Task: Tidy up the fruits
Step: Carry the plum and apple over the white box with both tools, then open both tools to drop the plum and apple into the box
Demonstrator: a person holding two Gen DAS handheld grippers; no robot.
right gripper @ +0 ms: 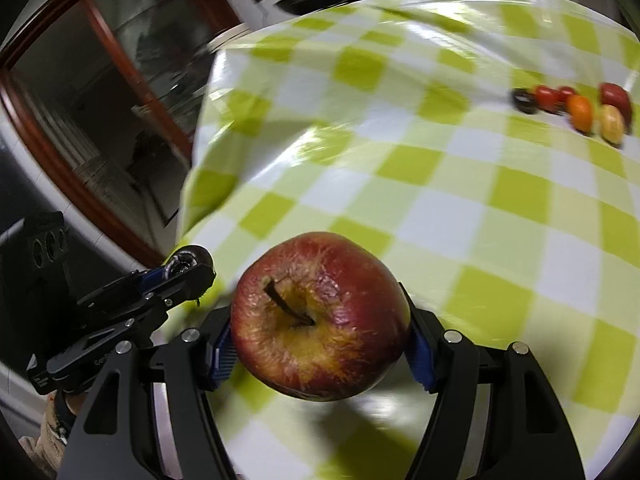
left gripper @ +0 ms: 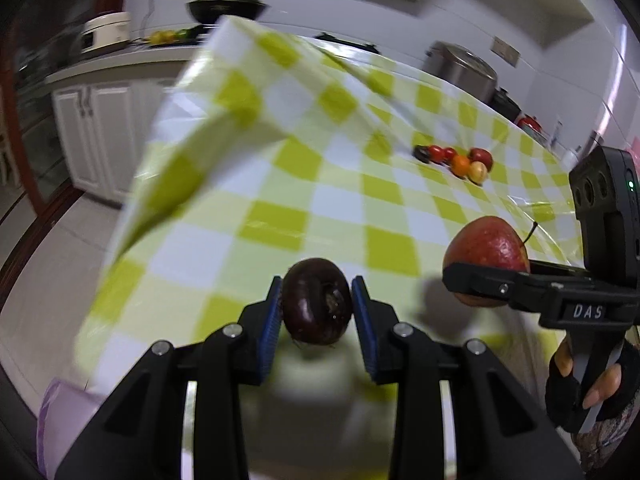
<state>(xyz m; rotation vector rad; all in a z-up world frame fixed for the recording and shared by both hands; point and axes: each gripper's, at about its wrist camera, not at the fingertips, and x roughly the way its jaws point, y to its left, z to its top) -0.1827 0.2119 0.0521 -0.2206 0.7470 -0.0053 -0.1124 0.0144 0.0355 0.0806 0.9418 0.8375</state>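
Glossy tablecloth point(right gripper: 460, 184) (wrinkled apple point(right gripper: 320, 320))

Left gripper point(left gripper: 317, 307): its two black arms reach forward. The blue pads point(left gripper: 270, 322) squeeze a dark round fruit point(left gripper: 317, 300) from both sides and hold it up off the table.
Right gripper point(right gripper: 320, 330): its blue pads point(right gripper: 222, 354) squeeze a red apple point(right gripper: 320, 326) from both sides. The stem end faces the camera.
Right hand point(left gripper: 592, 384): it wears a dark glove with bare fingertips and wraps around the handle.
Side by side: both grippers are held up near each other, not touching.
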